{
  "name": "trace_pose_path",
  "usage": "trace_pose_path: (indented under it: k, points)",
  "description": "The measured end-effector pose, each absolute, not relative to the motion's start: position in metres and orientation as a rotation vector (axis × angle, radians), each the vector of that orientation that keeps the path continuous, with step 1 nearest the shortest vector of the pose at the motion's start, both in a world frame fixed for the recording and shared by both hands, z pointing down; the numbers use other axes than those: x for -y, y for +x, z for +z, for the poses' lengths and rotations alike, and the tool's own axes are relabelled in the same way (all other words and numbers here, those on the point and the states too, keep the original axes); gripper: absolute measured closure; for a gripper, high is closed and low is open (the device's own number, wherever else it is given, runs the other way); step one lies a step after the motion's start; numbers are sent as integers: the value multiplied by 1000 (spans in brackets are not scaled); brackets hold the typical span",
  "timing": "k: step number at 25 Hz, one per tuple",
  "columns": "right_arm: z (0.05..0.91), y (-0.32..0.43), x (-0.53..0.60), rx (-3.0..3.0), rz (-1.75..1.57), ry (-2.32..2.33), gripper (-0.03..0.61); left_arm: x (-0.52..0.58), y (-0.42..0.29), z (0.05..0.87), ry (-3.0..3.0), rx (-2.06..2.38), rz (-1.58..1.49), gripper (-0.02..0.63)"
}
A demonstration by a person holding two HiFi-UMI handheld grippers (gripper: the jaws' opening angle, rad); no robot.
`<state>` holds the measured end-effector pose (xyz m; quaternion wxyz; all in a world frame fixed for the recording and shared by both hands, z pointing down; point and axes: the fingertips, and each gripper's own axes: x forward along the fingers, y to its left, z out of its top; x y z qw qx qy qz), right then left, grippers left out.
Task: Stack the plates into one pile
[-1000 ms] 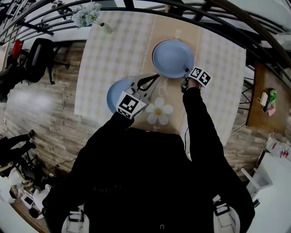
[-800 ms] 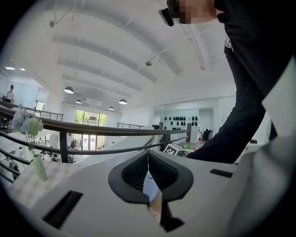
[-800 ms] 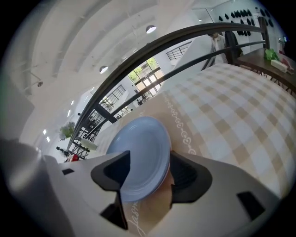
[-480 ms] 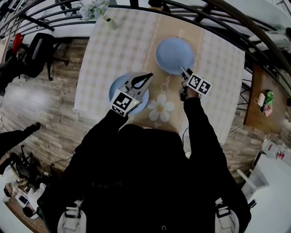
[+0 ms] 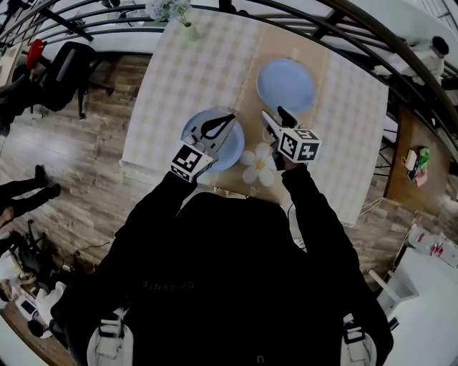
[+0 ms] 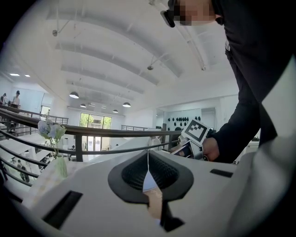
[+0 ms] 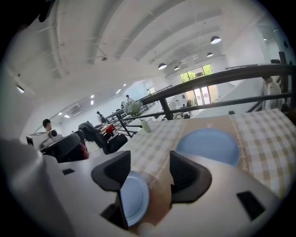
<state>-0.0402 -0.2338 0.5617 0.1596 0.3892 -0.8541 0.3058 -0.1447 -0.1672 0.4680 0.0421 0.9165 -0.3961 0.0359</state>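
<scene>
Two light blue plates lie apart on the table. The far plate (image 5: 285,84) (image 7: 208,146) rests on the tan runner beyond my right gripper (image 5: 273,113) (image 7: 149,157), which hovers short of its near rim, open, with nothing between the fingers. The near plate (image 5: 215,146) (image 7: 134,199) lies at the left, partly hidden under my left gripper (image 5: 230,116) (image 6: 148,153). That gripper hangs above the plate with its tips closed together and nothing visible between them.
A checked cloth (image 5: 189,78) with a tan runner and a daisy print (image 5: 257,163) covers the table. A vase of flowers (image 5: 182,18) stands at the far left corner. A dark railing (image 5: 343,28) curves behind the table, and a chair (image 5: 61,71) stands at the left.
My right gripper has come back from the far plate's rim toward me and left, and its jaws have spread. The left gripper stays over the near plate.
</scene>
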Motion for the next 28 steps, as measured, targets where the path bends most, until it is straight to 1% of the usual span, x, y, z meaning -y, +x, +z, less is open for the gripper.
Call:
trace_pose_path:
  k: [4,11,16,22,28]
  points:
    - [568,-57,215,2431,831,1053,310,155,-155,471,2800,1211,99,594]
    - [624,-74,179,2312,829,1004,320,138,-173,487,2766,1226,109,594]
    - [654,-88,167,2265,758,984,333,137,-182,505,2740,1224,148,594]
    - [696,-100,153,2178,762,934,341,137,-186,522,2711,1215,170,594]
    - [743,-98,137,2062,752,908,371,138,-183,533,2693,1186,175,594]
